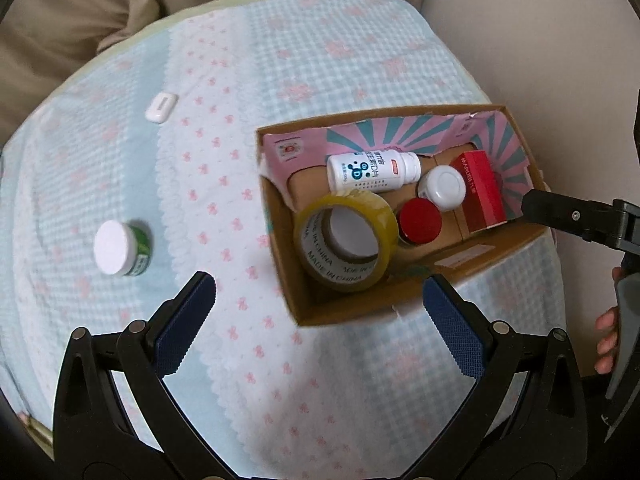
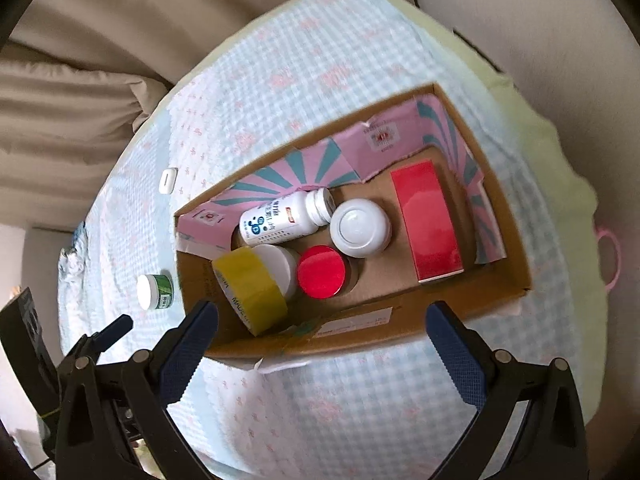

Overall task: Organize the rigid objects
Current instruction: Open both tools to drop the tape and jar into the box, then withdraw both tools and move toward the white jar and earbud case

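Observation:
A cardboard box [image 1: 496,246] [image 2: 516,240] sits on the checked cloth. Inside it lie a yellow tape roll [image 1: 346,240] [image 2: 250,284], a white bottle on its side [image 1: 372,170] [image 2: 286,218], a white-capped jar [image 1: 444,188] [image 2: 358,228], a red-lidded jar [image 1: 420,222] [image 2: 322,272] and a red carton [image 1: 482,192] [image 2: 426,222]. A small green jar with a white lid [image 1: 118,248] [image 2: 154,292] stands on the cloth left of the box. My left gripper [image 1: 318,304] is open and empty above the box's near corner. My right gripper [image 2: 322,326] is open and empty over the box's near wall.
A small white flat case [image 1: 161,107] [image 2: 168,180] lies on the cloth farther back. Beige cushions surround the cloth-covered surface. The right gripper's finger [image 1: 560,212] reaches in at the box's right end in the left wrist view.

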A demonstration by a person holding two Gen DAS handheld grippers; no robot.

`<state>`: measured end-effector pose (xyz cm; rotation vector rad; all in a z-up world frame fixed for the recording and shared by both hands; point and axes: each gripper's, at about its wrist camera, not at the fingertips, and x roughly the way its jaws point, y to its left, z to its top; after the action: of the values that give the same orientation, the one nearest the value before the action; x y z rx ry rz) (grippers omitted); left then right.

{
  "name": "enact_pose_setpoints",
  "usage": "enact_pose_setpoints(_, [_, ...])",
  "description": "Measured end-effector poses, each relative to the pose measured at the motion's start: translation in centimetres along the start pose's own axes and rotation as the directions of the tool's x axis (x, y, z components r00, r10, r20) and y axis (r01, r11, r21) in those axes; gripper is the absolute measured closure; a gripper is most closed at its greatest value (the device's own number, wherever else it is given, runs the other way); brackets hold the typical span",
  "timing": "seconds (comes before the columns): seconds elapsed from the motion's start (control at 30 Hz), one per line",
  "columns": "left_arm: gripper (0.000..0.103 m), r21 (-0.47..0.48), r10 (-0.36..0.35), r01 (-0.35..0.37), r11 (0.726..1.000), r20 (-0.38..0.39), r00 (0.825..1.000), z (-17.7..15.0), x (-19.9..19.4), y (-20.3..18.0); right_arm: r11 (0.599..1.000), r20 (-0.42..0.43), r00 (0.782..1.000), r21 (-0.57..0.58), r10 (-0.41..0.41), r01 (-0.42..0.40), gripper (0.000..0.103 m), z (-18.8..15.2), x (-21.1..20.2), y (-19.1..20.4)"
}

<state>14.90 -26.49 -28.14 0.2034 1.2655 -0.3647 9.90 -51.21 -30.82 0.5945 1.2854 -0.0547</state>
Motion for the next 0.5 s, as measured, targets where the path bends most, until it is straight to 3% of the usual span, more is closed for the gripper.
enact_pose_setpoints(0.17, [0.000, -0.004, 0.054, -0.054, 0.999, 0.031, 0.998, -1.3, -3.2, 2.4, 0.995, 0.012, 0.998, -0.078, -0.055, 0.056, 0.000, -0.9, -1.6, 2.6])
enact_pose_setpoints(0.3, [0.000, -0.026, 0.086, -0.084, 0.996, 0.062, 0.994, -2.3, -6.1, 5.8, 0.986, 0.075, 0.993, -0.132, -0.089, 0.099, 0.000, -1.9, -3.3, 5.0])
enact_pose_setpoints(0.5, [0.000, -0.100, 0.079, -0.069, 0.993, 0.102, 0.992, -4.1, -9.5, 12.4, 0.975, 0.112, 0.989, -0.192, -0.092, 0.112, 0.000, -3.5, -4.9, 10.7])
